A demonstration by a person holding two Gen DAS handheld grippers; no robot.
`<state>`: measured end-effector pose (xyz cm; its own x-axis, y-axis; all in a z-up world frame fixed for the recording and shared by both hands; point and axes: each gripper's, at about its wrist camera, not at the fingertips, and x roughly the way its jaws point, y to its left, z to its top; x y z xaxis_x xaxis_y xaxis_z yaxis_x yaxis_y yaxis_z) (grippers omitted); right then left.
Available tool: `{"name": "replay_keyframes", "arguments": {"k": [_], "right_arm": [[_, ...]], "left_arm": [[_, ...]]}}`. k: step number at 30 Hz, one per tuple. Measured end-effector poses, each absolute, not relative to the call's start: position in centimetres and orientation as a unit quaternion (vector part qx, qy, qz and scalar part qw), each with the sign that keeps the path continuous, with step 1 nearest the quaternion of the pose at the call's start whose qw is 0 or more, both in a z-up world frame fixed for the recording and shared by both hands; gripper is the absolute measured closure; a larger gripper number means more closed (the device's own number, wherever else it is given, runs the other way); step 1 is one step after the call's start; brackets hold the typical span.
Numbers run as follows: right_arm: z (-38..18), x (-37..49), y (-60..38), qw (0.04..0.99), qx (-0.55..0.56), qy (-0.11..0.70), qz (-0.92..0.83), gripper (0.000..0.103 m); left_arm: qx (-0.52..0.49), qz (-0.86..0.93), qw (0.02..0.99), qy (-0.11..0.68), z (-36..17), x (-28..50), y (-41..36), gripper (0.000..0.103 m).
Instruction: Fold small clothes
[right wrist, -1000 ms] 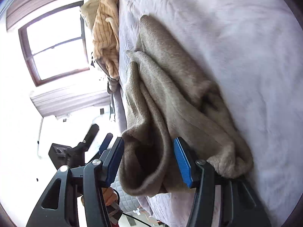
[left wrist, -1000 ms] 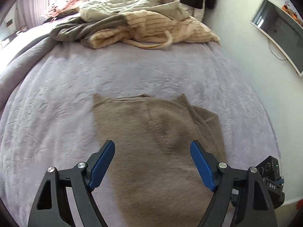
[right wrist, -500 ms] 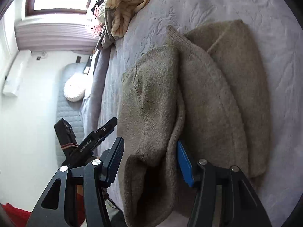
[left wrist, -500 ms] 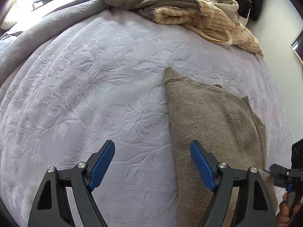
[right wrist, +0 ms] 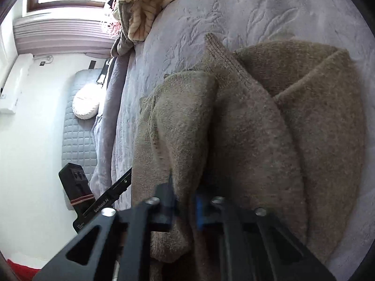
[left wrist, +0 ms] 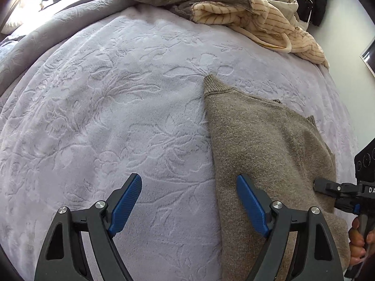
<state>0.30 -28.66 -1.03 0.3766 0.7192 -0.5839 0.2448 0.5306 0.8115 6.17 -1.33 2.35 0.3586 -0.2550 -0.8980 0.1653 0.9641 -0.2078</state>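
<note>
A taupe knit sweater [left wrist: 264, 145] lies partly folded on the lilac embossed bedspread [left wrist: 117, 107]; it also shows in the right wrist view [right wrist: 253, 140]. My left gripper [left wrist: 189, 201] is open and empty, low over the bedspread, with its right finger over the sweater's left edge. My right gripper [right wrist: 185, 201] is shut on a raised fold of the sweater at its near edge. The right gripper also shows at the right edge of the left wrist view [left wrist: 337, 192].
A heap of cream striped and grey-green clothes [left wrist: 246, 16] lies at the far end of the bed. A grey blanket [left wrist: 46, 42] runs along the left side. A padded headboard and white pillow [right wrist: 84, 105] stand beyond the bed edge.
My right gripper has closed on the sweater's fold, which it straddled open before. My left gripper swung left off the sweater onto bare bedspread and stayed open.
</note>
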Motion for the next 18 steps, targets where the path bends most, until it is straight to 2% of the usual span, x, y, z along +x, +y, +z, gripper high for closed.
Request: {"name": "replay_keyframes", "arguments": {"k": [6, 10, 16, 18], "right_arm": [[3.9, -0.8, -30.5, 0.702, 0.514, 0.438, 0.226, 0.090], [5.9, -1.4, -31.9, 0.720, 0.498, 0.426, 0.228, 0.090], [2.2, -3.9, -36.7, 0.718, 0.520, 0.436, 0.155, 0.090], [0.0, -4.6, -37.9, 0.716, 0.513, 0.458, 0.123, 0.090]], "left_arm": [[-0.045, -0.172, 0.817, 0.549, 4.8, 5.6, -3.5, 0.019], [-0.019, -0.204, 0.817, 0.538, 5.8, 4.8, -7.9, 0.019], [-0.028, -0.223, 0.795, 0.564, 3.0, 4.6, -12.4, 0.019], [-0.010, -0.220, 0.797, 0.563, 1.9, 4.4, -13.3, 0.012]]}}
